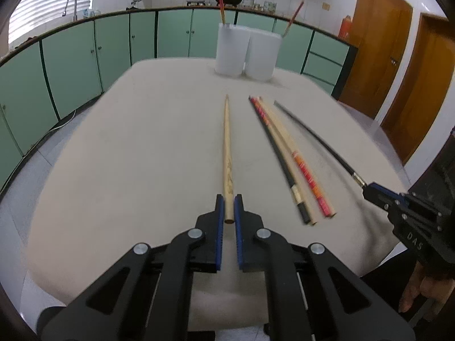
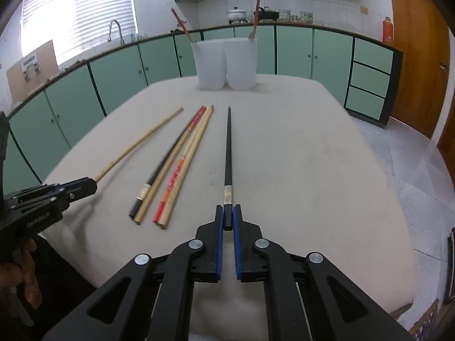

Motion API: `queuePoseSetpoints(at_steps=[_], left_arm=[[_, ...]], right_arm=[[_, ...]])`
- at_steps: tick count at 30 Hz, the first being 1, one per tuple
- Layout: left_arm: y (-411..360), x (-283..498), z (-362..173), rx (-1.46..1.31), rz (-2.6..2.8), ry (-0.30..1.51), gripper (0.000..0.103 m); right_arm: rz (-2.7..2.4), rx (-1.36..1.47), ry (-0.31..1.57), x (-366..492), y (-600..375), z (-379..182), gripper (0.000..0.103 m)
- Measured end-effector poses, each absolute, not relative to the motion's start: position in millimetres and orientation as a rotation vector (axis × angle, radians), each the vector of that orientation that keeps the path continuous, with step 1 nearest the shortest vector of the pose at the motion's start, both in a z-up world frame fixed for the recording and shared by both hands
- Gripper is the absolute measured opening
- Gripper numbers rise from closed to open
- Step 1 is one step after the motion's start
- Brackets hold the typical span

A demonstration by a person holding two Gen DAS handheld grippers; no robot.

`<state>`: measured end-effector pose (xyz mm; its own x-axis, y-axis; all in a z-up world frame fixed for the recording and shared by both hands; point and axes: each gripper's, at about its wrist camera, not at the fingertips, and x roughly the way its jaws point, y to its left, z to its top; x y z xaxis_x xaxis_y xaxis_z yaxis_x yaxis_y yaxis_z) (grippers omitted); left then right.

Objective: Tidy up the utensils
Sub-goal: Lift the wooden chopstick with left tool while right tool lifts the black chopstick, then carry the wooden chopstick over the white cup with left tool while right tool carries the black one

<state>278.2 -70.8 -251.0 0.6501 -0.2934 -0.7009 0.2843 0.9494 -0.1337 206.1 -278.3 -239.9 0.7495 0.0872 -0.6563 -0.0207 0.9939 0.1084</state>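
My left gripper [image 1: 229, 199] is clamped on the thick end of a pale wooden chopstick [image 1: 227, 142], which runs straight ahead between the blue pads and points toward the far side of the table [image 1: 128, 156]. My right gripper [image 2: 228, 210] is clamped in the same way on the butt of a black chopstick [image 2: 228, 147] with a silver band near the held end. In the left wrist view the right gripper [image 1: 369, 190] shows at the right edge, with a hand [image 1: 423, 289] below it.

Between the two held sticks, three loose chopsticks [image 2: 170, 170] lie bundled on the cloth: one black with a red tip, one plain wood, one wood with a red and orange patterned end. They lie near both held sticks but touch neither.

The table surface left of the wooden stick and right of the black one is bare cloth as far as the rounded edges. The near edge lies under both grippers.

At the far edge stand two white cups [image 1: 244, 54], touching side by side. A red-topped chopstick [image 1: 221, 2] stands in the left one and another [image 1: 294, 18] leans out of the right one. Beyond the table runs a row of green cabinets [image 1: 113, 42], well apart, with open floor between.
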Motion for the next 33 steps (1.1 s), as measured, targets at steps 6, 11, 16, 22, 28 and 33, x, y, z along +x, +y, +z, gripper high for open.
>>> queuePoseSetpoints(at_steps=[6,11,16,22,28,33], left_arm=[[-60.9,267.5,-195.7,-0.035,-0.340,0.716,0.007],[-56.0,263.0,-150.8,-0.028,-0.358,0.646,0.007],[-52.7,269.0,-121.2,-0.008,-0.365,0.609,0.006],[-54.6,282.1,-99.6,0.023,-0.385,0.614,0.006],[-60.5,298.6,-87.6,0.047,-0.415,0.640,0.006],[-62.7,315.2,-78.7,0.047,-0.441,0.659,0.006]], right_arm=[[0.074,0.123,0.669,192.9,-286.2,-192.2,0.007],[0.098,0.119,0.630,192.6,-292.6,-145.2,0.007],[0.138,0.080,0.608,197.9,-290.9,-103.7,0.007],[0.178,0.050,0.628,216.4,-291.5,-79.2,0.007],[0.210,0.044,0.681,249.0,-294.6,-69.6,0.007],[0.230,0.035,0.719,274.0,-293.6,-59.6,0.007]])
